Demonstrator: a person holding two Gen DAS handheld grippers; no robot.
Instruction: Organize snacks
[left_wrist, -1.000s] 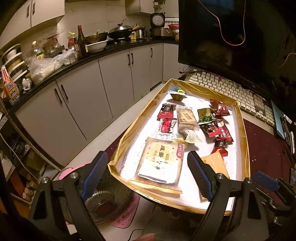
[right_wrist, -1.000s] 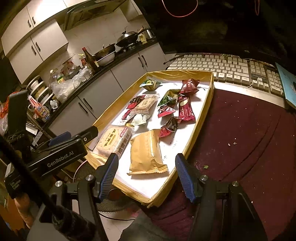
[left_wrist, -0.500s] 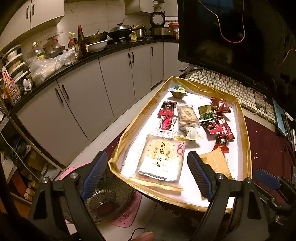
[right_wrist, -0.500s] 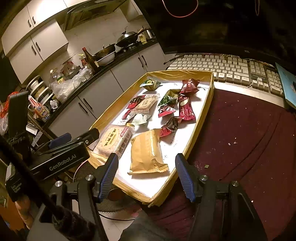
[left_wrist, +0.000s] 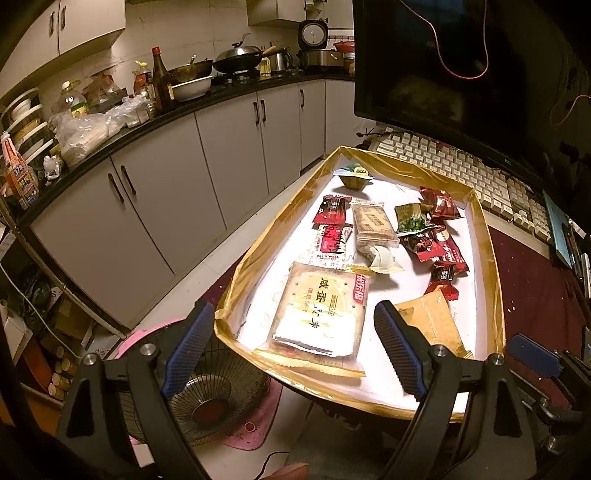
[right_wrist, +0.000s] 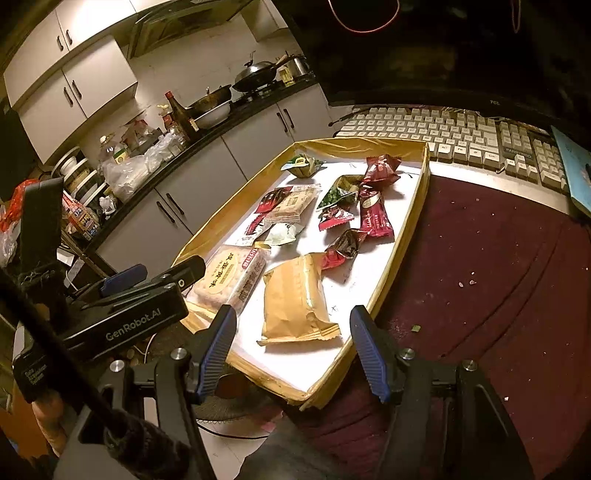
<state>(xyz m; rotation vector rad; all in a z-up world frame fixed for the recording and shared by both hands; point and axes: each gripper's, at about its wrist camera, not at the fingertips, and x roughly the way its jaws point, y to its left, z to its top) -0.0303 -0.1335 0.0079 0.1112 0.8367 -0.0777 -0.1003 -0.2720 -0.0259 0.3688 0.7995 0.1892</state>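
Left wrist view is showing the left gripper (left_wrist: 291, 349) hanging spread and empty over the cracker pack (left_wrist: 319, 314) at the tray's (left_wrist: 495, 295) near end, while the right gripper (right_wrist: 291, 354), also spread, is framing the tan pack (right_wrist: 295, 295), likely lining up first picks.

Tan packet (left_wrist: 432, 325) partly behind jaws, keyboard (left_wrist: 517, 192) cut by frame edge, small wrapper print unreadable

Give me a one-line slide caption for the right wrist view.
Open right claw poised above a tan snack packet in a gold-rimmed tray of assorted snacks.
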